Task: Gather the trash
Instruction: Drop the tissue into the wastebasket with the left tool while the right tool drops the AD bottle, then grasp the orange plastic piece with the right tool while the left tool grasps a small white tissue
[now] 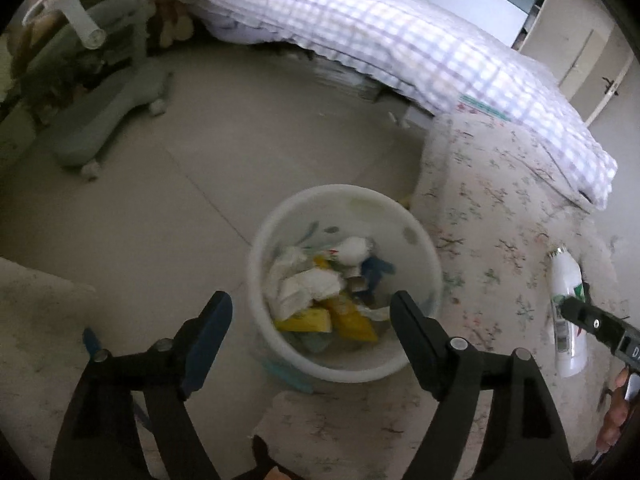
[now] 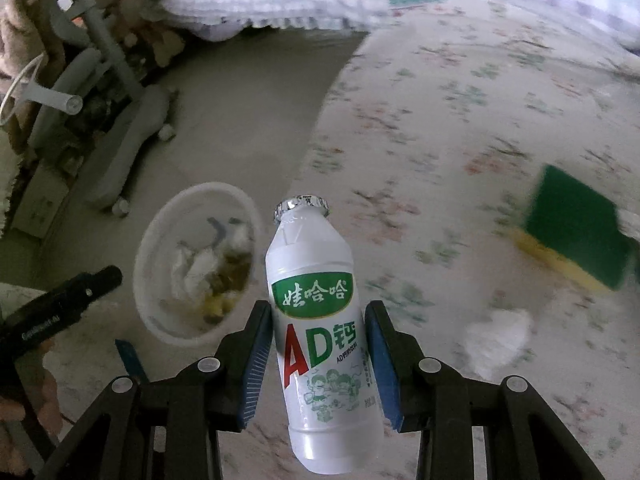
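The right gripper (image 2: 318,354) has its two blue-padded fingers clamped on the sides of a white drink bottle (image 2: 320,344), which stands between them with its foil cap pointing away, held above the flowered bedspread (image 2: 460,128). The left gripper (image 1: 308,320) hangs with its fingers wide apart and holding nothing, directly over the white trash bin (image 1: 260,264) that stands on the floor just beside the bed and already contains crumpled tissues and yellow wrappers. Farther out on the bedspread lie a crumpled white tissue (image 2: 498,338) and a green-and-yellow sponge (image 2: 576,228), and beyond them a checked quilt (image 1: 400,36).
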The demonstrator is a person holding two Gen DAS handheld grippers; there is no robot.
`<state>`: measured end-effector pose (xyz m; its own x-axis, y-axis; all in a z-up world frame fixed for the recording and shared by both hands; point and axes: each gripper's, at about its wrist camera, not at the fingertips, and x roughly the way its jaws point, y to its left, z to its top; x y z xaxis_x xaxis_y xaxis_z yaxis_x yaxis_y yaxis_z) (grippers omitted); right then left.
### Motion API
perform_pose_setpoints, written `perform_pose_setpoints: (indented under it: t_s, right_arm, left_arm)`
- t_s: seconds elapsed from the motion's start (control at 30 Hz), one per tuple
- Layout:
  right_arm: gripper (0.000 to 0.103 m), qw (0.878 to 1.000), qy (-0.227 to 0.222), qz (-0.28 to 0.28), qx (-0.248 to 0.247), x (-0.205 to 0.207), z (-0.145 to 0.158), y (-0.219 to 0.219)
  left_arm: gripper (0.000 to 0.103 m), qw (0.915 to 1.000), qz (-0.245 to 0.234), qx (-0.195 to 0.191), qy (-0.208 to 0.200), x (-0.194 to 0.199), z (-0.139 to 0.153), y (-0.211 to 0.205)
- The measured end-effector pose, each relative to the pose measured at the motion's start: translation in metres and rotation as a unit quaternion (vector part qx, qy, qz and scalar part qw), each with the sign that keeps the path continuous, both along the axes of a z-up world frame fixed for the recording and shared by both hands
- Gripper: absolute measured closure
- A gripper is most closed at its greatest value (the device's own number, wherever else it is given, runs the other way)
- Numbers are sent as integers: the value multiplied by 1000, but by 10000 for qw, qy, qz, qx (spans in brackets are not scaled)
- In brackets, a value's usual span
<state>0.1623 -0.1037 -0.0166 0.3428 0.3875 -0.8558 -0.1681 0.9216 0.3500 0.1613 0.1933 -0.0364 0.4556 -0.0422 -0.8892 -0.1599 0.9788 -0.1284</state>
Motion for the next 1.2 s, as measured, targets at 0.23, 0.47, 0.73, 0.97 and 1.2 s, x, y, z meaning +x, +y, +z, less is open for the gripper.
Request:
perform_pose_setpoints:
  t_s: [0.23, 0.47, 0.73, 0.97, 1.2]
  right_arm:
    - [61, 9998, 82, 189, -7, 26, -16, 56]
    - [61, 9994, 237, 247, 15, 44, -34, 94]
    - [47, 9991, 241, 292, 188, 51, -38, 114]
    - [27, 9996, -166, 224, 64, 40, -13, 100]
    - [27, 9992, -296, 28, -253, 19, 1, 55]
  left_arm:
    - [15, 9993, 44, 370, -84, -8, 2, 16]
    - [15, 9995, 66, 278, -136, -12, 6, 24]
    - [15, 9997, 80, 205, -140, -12, 8, 25]
    - [15, 9998, 48, 114, -163, -14, 10, 21]
    - [15, 9998, -137, 7, -159, -15, 14, -2]
